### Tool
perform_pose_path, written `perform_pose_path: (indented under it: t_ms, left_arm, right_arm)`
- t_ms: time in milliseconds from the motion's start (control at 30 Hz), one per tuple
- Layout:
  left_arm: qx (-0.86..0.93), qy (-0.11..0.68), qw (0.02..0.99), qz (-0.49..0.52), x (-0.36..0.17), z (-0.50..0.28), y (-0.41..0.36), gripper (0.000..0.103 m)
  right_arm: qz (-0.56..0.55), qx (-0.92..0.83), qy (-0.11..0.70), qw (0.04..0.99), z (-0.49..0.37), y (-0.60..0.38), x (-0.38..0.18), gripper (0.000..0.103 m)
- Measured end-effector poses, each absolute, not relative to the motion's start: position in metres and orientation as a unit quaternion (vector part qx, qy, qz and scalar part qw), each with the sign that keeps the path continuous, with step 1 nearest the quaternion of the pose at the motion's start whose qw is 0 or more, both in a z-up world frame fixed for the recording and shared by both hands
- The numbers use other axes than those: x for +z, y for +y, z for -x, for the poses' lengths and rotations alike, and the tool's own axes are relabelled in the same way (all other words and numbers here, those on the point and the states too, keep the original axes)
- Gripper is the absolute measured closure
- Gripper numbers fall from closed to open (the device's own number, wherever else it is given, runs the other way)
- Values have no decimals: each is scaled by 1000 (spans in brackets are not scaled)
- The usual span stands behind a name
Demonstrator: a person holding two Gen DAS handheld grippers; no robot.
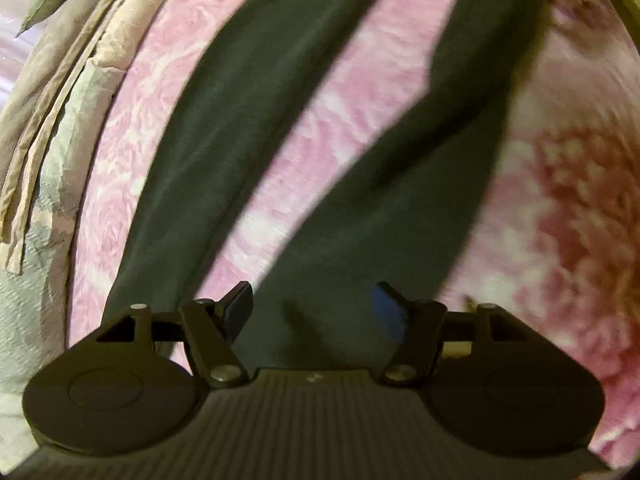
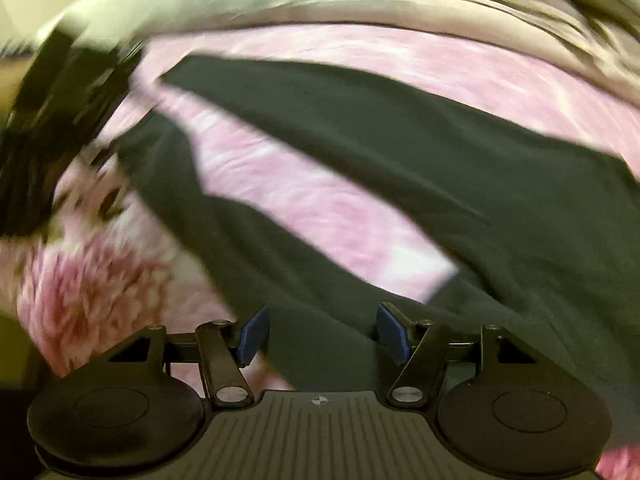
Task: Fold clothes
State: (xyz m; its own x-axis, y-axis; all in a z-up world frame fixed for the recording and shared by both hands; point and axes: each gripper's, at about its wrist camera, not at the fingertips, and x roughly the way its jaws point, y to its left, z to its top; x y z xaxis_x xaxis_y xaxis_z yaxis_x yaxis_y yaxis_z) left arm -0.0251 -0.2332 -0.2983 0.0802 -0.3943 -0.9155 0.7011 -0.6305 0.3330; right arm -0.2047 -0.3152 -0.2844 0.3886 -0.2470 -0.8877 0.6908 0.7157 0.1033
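Observation:
A dark green pair of trousers point(image 1: 224, 132) lies spread on a pink flowered blanket point(image 1: 344, 92), its two legs apart in a V. My left gripper point(image 1: 312, 308) is open just above one leg near its end, blue pads wide apart with nothing between them. In the right wrist view the same trousers point(image 2: 460, 168) stretch across the blanket point(image 2: 312, 196). My right gripper point(image 2: 322, 334) is open over the dark cloth. The left gripper point(image 2: 60, 112) shows blurred at the upper left of that view.
Beige and pale green bedding point(image 1: 60, 112) is bunched along the left of the blanket; in the right wrist view it point(image 2: 400, 4) lies along the far side. A large pink flower print point(image 2: 96, 300) marks the blanket's near left part.

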Motion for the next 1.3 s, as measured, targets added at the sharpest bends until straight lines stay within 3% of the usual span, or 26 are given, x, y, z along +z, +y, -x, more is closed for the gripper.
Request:
perform_pose_path:
  t_ms: [200, 233, 267, 367, 467, 667, 800, 833, 867, 900, 933, 1133, 1300]
  left_arm:
    - [-676, 195, 351, -618, -331, -8, -280, 38]
    - [-680, 203, 343, -615, -330, -9, -283, 44]
    - [-683, 213, 336, -612, -328, -10, -283, 64]
    - [-682, 210, 339, -613, -318, -6, -272, 100]
    - [-681, 179, 386, -596, -279, -7, -245, 100]
    - [-643, 131, 471, -590, -193, 6, -144, 101]
    - [-617, 182, 449, -620, -203, 38, -69, 97]
    - [-608, 206, 441, -627, -212, 46, -55, 96]
    - [-597, 233, 437, -631, -223, 51, -45, 96]
    - [-587, 260, 434, -633, -234, 56, -37, 95]
    - [-579, 283, 432, -631, -242, 59, -31, 91]
    - [-600, 319, 452, -577, -248, 75, -52, 76]
    - [-650, 272, 450, -549, -244, 103, -120, 75]
  right_arm:
    - [-130, -234, 557, 786, 165, -299, -312, 39]
    - [-130, -233, 562, 783, 165, -300, -317, 39]
    - [-129, -232, 568, 779, 165, -302, -322, 40]
    - [-118, -232, 580, 771, 160, -301, -325, 78]
    - [-87, -241, 581, 772, 160, -292, -307, 84]
    - [-70, -261, 540, 797, 170, -268, -247, 84]
    - [-97, -211, 536, 812, 169, -240, -249, 84]
    - [-106, -199, 544, 809, 168, -235, -258, 80]
    - [-112, -189, 552, 804, 167, -231, -265, 55]
    - [-117, -189, 555, 802, 168, -229, -269, 18]
    - [-129, -199, 546, 804, 172, -229, -270, 11]
    - [-289, -343, 495, 744, 233, -267, -265, 11]
    - [-400, -513, 392, 651, 328, -299, -253, 11]
